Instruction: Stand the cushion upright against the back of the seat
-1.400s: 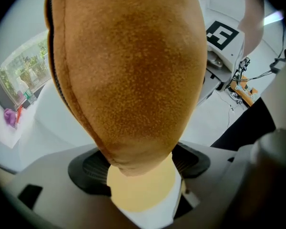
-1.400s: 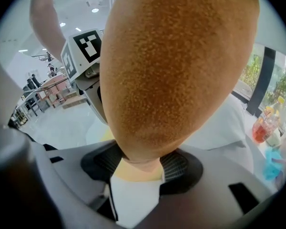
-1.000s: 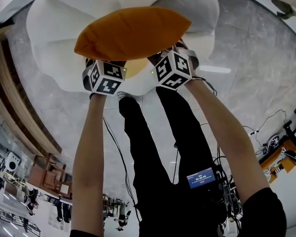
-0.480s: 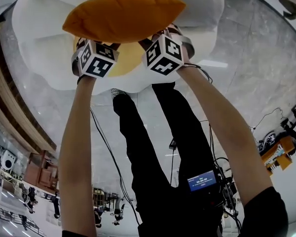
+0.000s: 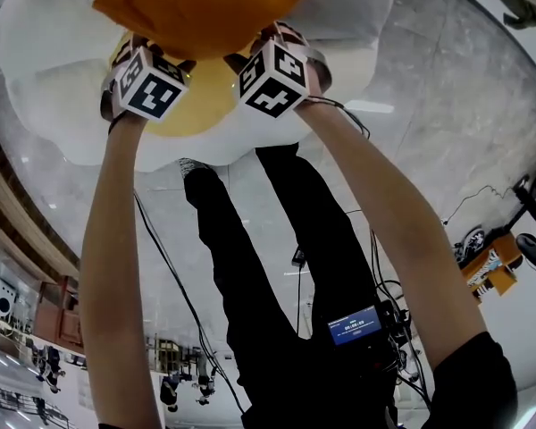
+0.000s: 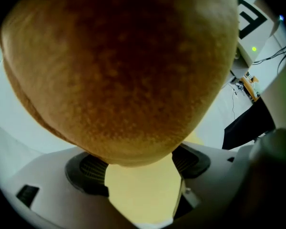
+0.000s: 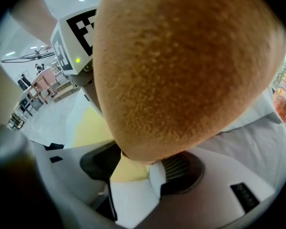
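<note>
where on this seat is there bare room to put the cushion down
Bare: the yellow centre of the white seat, between the orange cushion held above it and the near rim; also the seat's wide left lobe. Crowded: the near rim, where the person's forearms and legs are.

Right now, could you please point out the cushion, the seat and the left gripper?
cushion (image 5: 205,5), head view, middle of its orange face
seat (image 5: 45,92), head view, white padded rim
left gripper (image 6: 139,165), left gripper view, between its fingertips
</note>
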The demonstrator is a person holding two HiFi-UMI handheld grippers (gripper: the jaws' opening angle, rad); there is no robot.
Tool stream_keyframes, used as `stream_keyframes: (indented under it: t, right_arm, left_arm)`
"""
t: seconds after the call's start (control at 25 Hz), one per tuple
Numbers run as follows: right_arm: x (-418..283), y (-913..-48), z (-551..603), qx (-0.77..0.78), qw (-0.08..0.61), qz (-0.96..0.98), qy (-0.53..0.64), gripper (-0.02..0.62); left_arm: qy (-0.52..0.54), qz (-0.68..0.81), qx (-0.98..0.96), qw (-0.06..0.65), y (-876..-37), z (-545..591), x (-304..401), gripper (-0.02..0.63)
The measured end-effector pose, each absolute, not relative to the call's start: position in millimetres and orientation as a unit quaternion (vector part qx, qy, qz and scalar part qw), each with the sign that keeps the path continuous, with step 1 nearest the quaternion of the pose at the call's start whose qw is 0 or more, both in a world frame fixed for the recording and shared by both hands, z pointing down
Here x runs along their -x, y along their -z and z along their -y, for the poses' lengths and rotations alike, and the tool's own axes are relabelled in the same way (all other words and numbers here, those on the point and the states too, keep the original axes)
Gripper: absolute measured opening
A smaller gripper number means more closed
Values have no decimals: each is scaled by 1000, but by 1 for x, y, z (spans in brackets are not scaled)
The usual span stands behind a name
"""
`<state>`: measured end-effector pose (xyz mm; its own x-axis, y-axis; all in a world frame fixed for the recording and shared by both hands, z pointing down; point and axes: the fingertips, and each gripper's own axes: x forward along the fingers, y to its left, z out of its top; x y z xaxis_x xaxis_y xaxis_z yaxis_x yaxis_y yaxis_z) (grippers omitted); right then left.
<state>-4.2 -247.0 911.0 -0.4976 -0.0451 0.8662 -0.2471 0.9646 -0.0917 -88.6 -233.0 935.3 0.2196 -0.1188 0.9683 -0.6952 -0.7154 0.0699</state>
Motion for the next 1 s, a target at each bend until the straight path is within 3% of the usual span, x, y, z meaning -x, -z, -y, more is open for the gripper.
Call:
stream_keyframes:
  t: [0.44, 1.0]
  right_arm:
    - [0, -921, 245, -85, 539, 834, -85, 307]
    - [-6, -912, 261, -120, 541, 827, -91, 318]
  left_arm:
    - [-571, 283, -725, 261, -934, 229, 88, 411]
    - [-581, 291, -722, 237, -922, 235, 97, 413]
